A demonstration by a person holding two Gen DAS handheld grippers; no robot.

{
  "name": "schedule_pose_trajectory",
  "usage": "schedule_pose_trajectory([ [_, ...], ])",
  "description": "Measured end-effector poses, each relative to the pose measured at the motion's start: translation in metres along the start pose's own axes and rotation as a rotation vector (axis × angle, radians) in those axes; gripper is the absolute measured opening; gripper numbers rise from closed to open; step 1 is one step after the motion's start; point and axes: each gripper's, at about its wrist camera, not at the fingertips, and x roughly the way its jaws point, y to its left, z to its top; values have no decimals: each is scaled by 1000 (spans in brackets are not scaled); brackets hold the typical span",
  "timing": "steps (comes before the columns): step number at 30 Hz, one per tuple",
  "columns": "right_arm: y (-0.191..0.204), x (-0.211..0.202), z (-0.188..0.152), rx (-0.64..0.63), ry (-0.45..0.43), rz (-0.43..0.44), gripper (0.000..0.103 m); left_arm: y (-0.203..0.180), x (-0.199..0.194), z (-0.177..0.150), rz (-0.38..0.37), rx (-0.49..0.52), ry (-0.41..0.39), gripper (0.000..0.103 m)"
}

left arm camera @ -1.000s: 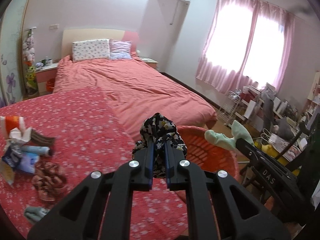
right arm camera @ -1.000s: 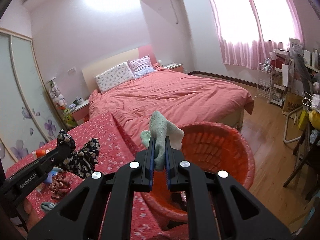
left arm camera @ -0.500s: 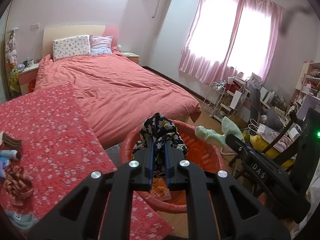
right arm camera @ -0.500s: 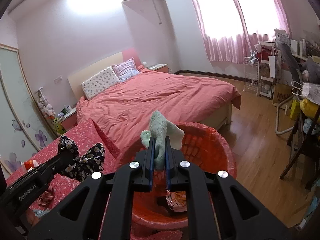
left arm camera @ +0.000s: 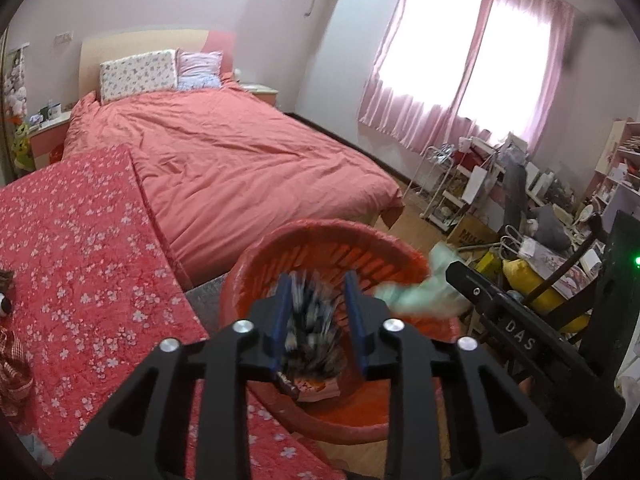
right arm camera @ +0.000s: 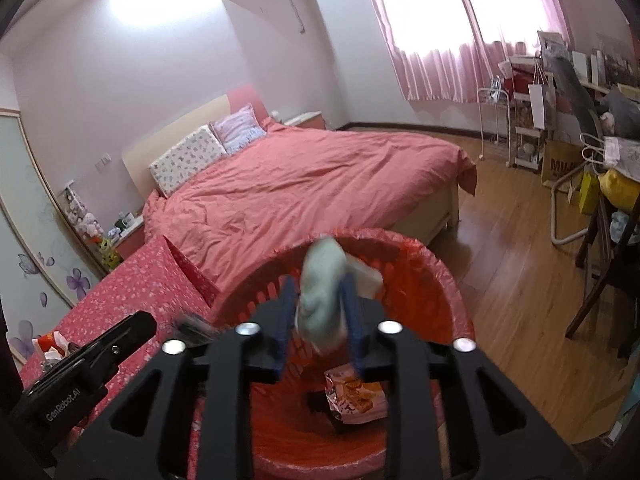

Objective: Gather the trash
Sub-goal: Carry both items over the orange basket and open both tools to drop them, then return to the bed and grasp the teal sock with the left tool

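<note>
You hold both tools over the red basket (right arm camera: 436, 276) so each load drops in — left tool (left arm camera: 318, 322) has just been parting off the black floral cloth (left arm camera: 310, 328), right tool (right arm camera: 320, 320) off the pale green cloth (right arm camera: 322, 296).

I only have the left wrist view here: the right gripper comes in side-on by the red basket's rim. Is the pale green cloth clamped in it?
Observer: No. In the right wrist view, the right gripper has just been opening its jaws. The pale green cloth sits blurred and loose between them.
Operator: Is it over the basket?
Observer: Seen from there, the cloth shows against the inside of the red basket, within its rim.
Operator: Any litter on the table that I can't see?
Observer: Yes, an orange-and-white packet lies at the left end of the table.
</note>
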Motion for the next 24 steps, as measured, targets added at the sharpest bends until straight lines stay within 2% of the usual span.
schedule_pose_trajectory([
  [2, 0, 1, -2, 1, 9, -10, 36, 10, 1, -1, 17, -13, 10, 33],
  [9, 5, -4, -6, -25, 24, -37, 36, 37, -12, -11, 104, -29, 5, 40],
  [16, 29, -12, -9, -88, 23, -30, 36, 61, -38, -27, 184, -29, -3, 43],
  [19, 41, -17, -11, -117, 17, -19, 44, 73, -53, -32, 208, -44, -11, 45],
  [24, 66, -27, -18, -183, 4, 7, 47, 100, -86, -42, 271, -76, -44, 54],
])
